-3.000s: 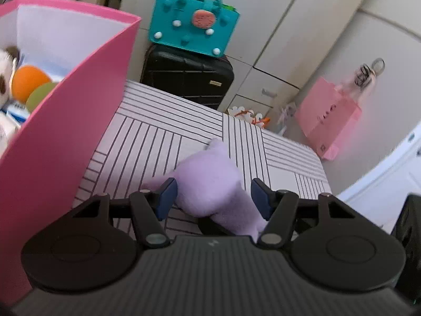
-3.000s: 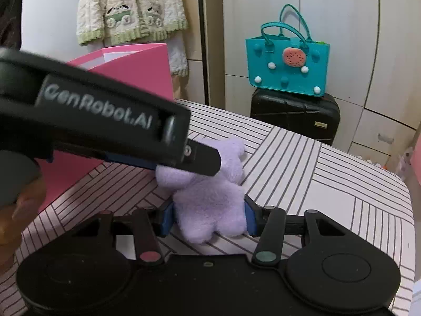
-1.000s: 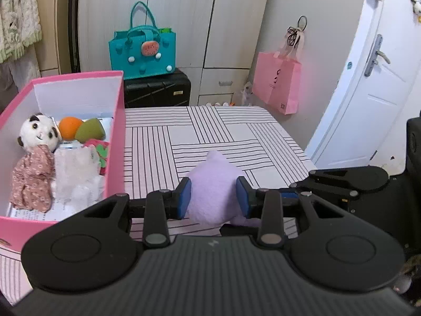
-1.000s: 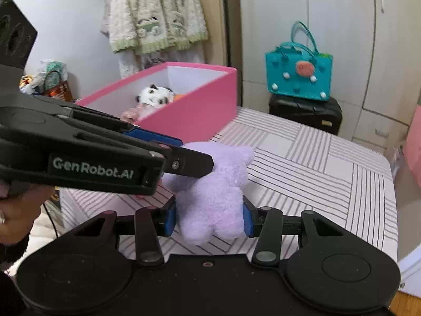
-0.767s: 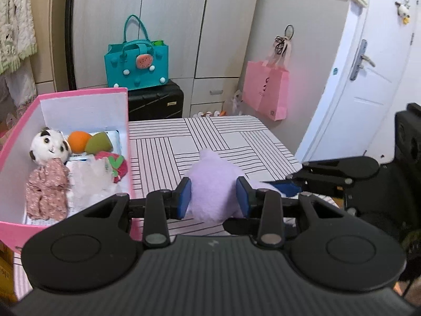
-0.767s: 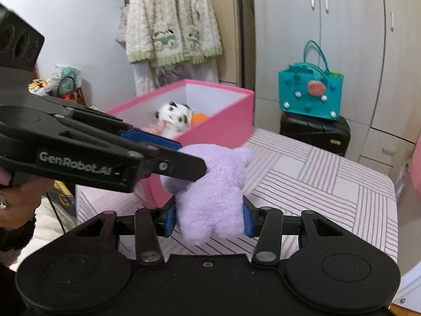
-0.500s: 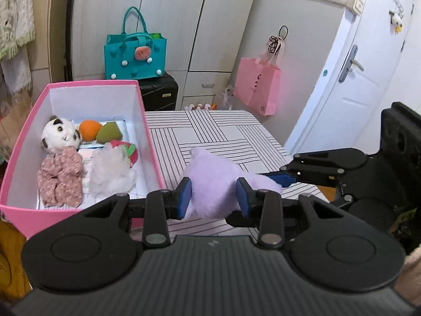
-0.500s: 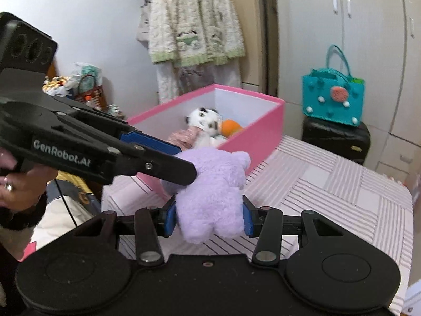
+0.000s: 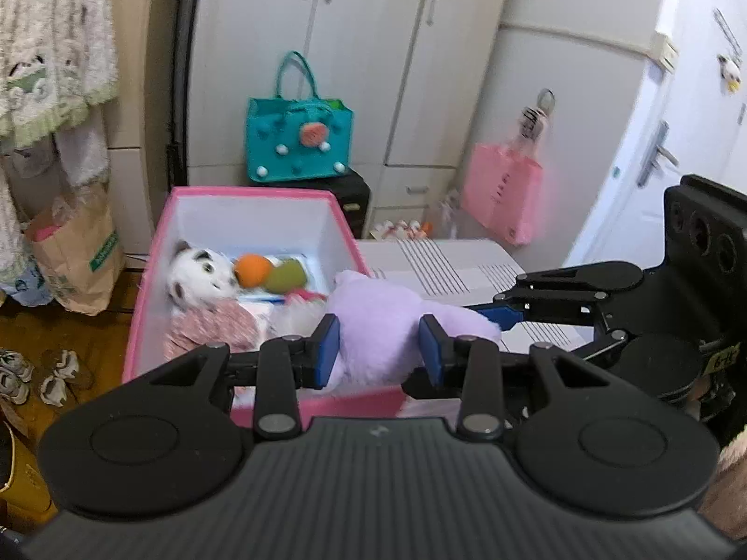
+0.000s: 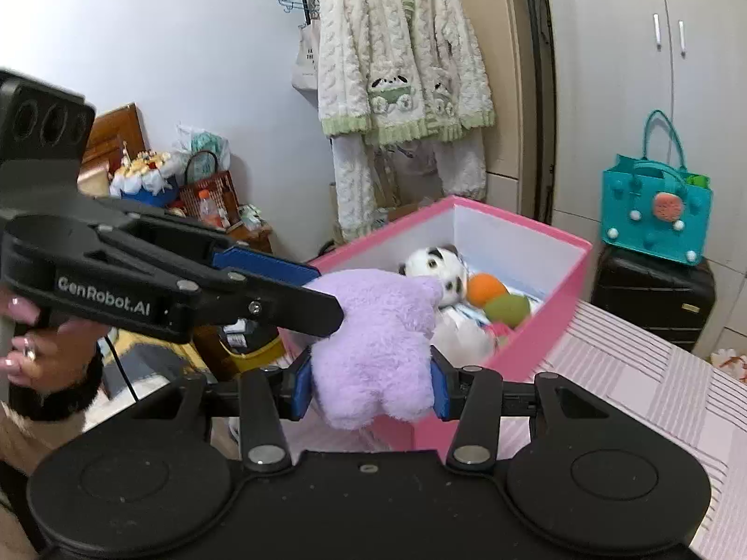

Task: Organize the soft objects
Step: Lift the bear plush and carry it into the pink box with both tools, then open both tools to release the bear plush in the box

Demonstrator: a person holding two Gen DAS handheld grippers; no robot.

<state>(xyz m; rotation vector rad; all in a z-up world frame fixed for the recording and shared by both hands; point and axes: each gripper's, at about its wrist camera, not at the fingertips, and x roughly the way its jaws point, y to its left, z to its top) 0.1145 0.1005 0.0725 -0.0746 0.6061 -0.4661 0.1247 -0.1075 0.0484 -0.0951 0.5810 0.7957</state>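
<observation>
The purple plush toy (image 10: 373,350), fuzzy and rounded with stubby limbs, hangs in the air at the near edge of the pink box (image 10: 546,326), clear of the tabletop (image 10: 653,373). Both claws grasp it: the right claw (image 10: 369,387) clenches its lower body between blue pads, and the left claw (image 9: 376,350) squeezes its upper part from the other side, the soft pile bulging around the pads. The box is a rigid rectangular carton with white inner walls. Inside lie a black-and-white panda plush (image 10: 434,266), an orange ball (image 10: 485,287), a green ball (image 10: 506,310) and a floral fabric doll (image 9: 210,326). The tabletop carries a striped cloth. Beyond stand a teal felt bag (image 9: 299,140) on a black ribbed suitcase (image 10: 653,298), and a fluffy cream cardigan (image 10: 401,46) on a hanger.
</observation>
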